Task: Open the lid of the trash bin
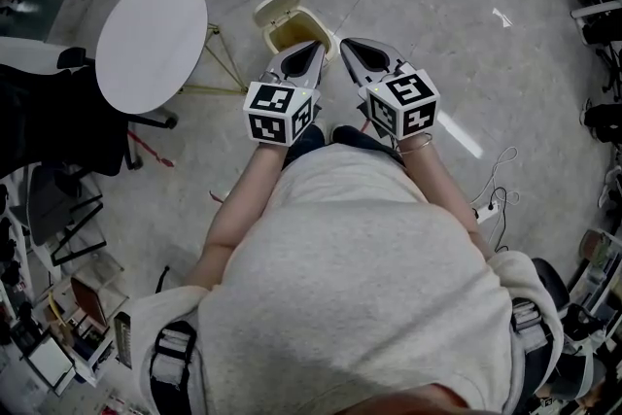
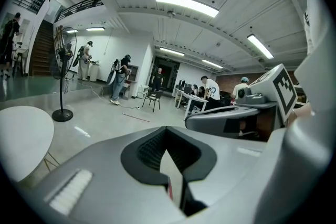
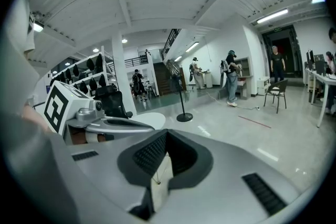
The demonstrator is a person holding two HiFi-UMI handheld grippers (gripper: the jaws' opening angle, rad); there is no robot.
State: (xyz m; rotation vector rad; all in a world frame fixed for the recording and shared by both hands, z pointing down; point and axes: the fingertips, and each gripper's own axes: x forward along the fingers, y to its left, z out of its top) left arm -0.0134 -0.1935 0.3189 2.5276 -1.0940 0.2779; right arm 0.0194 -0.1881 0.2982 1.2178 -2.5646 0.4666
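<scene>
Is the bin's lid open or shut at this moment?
Open. In the head view the lid is tipped back behind the bin, and the bin's yellowish inside shows.

One trash bin (image 1: 292, 31), one round table (image 1: 151, 44), one floor fan (image 2: 62, 113), two grippers: left gripper (image 1: 313, 50), right gripper (image 1: 348, 47).

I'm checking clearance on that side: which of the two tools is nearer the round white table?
The left tool: it is held on the side facing the round white table, while the right tool sits beyond it, farther away.
</scene>
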